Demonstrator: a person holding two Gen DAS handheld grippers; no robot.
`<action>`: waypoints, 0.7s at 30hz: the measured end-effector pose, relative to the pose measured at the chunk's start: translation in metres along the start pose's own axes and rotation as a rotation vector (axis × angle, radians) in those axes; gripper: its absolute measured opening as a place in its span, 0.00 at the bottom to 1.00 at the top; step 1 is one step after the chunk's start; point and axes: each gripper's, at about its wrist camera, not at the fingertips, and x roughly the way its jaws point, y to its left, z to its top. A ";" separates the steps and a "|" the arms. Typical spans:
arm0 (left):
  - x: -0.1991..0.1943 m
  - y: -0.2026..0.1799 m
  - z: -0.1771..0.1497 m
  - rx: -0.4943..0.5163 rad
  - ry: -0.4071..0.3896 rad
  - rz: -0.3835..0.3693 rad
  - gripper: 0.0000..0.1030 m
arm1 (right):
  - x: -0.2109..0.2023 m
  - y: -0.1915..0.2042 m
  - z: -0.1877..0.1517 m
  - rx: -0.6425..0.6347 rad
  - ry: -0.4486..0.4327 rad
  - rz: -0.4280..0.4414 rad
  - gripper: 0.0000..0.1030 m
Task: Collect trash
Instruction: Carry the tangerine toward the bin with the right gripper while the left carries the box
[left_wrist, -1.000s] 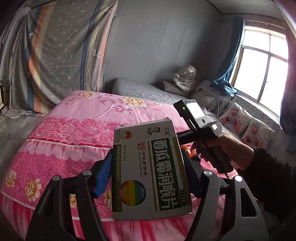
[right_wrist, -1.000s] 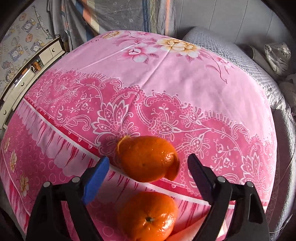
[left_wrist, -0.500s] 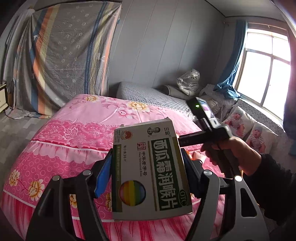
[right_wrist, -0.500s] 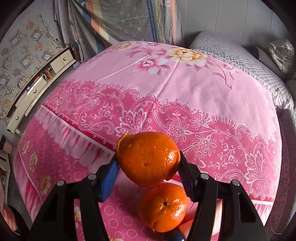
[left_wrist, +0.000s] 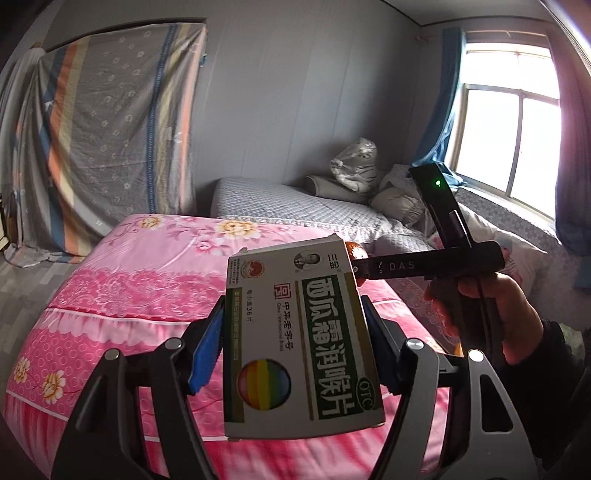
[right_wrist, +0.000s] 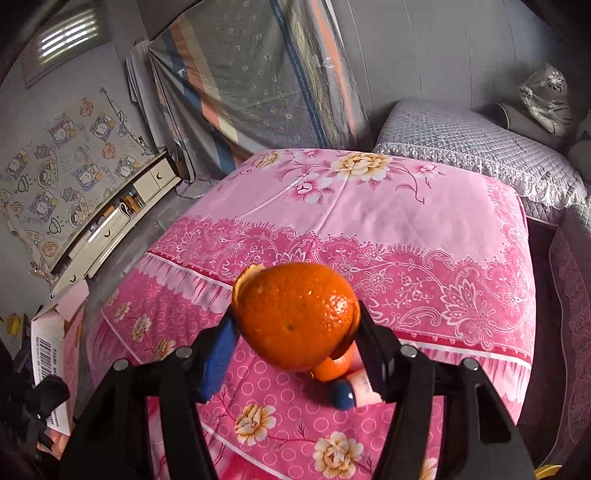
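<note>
Orange peel, hollow, clamped in right claw; left claw grips medicine box.

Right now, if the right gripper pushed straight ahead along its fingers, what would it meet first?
Likely the pink floral bedspread. The right gripper is shut on an orange peel shell and points across the bed; nothing else shows ahead, though depth is unclear.

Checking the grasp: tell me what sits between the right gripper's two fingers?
An orange peel, clamped between the right gripper fingers in the right wrist view.
</note>
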 end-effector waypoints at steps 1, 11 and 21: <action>0.000 -0.008 0.000 0.011 0.001 -0.015 0.63 | -0.009 -0.003 -0.004 0.003 -0.011 0.001 0.56; -0.007 -0.067 0.006 0.112 -0.018 -0.111 0.63 | -0.095 -0.041 -0.069 0.116 -0.113 -0.022 0.56; -0.009 -0.118 0.009 0.207 -0.036 -0.194 0.63 | -0.166 -0.090 -0.144 0.260 -0.203 -0.159 0.56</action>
